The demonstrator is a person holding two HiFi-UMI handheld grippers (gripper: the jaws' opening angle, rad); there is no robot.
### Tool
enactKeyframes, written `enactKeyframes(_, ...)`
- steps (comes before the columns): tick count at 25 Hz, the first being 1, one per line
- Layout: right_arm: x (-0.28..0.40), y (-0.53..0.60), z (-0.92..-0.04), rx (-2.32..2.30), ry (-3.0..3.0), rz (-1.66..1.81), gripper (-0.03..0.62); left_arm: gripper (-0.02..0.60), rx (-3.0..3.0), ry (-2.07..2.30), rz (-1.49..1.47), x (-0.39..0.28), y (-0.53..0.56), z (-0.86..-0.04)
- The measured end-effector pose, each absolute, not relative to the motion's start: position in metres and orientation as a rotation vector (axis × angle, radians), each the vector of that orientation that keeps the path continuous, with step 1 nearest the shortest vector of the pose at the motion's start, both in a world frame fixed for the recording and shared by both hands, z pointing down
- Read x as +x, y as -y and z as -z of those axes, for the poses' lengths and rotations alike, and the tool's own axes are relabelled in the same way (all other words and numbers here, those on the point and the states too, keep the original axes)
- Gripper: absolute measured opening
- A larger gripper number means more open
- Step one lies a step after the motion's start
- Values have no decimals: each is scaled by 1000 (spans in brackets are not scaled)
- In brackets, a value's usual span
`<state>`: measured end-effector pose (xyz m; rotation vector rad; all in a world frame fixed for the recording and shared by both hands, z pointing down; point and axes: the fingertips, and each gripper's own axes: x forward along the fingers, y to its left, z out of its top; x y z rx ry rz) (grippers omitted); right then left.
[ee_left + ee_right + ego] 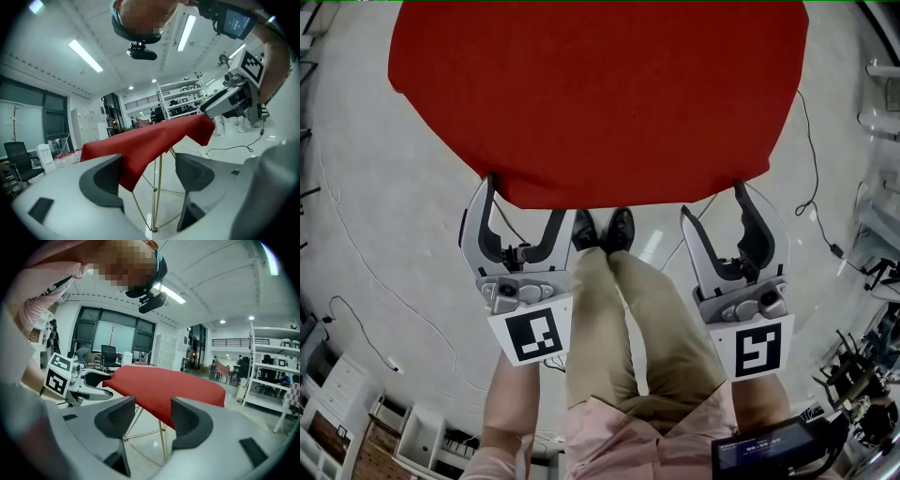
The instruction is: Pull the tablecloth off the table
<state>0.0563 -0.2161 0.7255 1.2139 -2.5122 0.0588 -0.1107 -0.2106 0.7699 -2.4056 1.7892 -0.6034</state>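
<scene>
The red tablecloth (600, 94) lies spread over the bench, whose thin legs (158, 192) show beneath it, and its near edge hangs right at the tips of both grippers. The left gripper (525, 208) holds its jaws wide apart, a drooping corner of the cloth showing through the gap, unpinched. The right gripper (714, 199) likewise stands with jaws apart at that near edge, gripping nothing.

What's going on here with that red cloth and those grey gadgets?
A person stands at a thin-legged table covered by a red fabric tablecloth, holding a grey two-jaw tool in each hand. The left tool and right tool are both open, tips at the cloth's near hanging edge. Nothing is gripped yet.
</scene>
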Motion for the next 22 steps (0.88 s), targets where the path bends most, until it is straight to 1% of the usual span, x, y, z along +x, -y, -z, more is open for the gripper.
enactKeyframes(1,55,216,-726,1211,2510,-59,229,360,-2393,-1813,596,-114,211,-769)
enactKeyframes(3,55,215,-723,1206,2508,-62,229,209,-2365,-1874,573,-124,211,-761)
enactKeyframes(4,54,215,-719,1203,2509,-63,229,150,-2362,-1896,562,-127,210,-756)
enactKeyframes(5,52,214,-714,1200,2511,-63,229,120,-2366,-1905,556,-130,209,-749)
enactKeyframes(10,36,211,-687,1196,2516,-79,230,64,-2430,-1863,551,-131,208,-708)
enactKeyframes(16,32,215,-634,1212,2539,-79,239,46,-2527,-1862,493,-120,225,-633)
enactKeyframes(22,21,234,-621,1235,2511,-93,256,46,-2582,-1811,455,-120,264,-580)
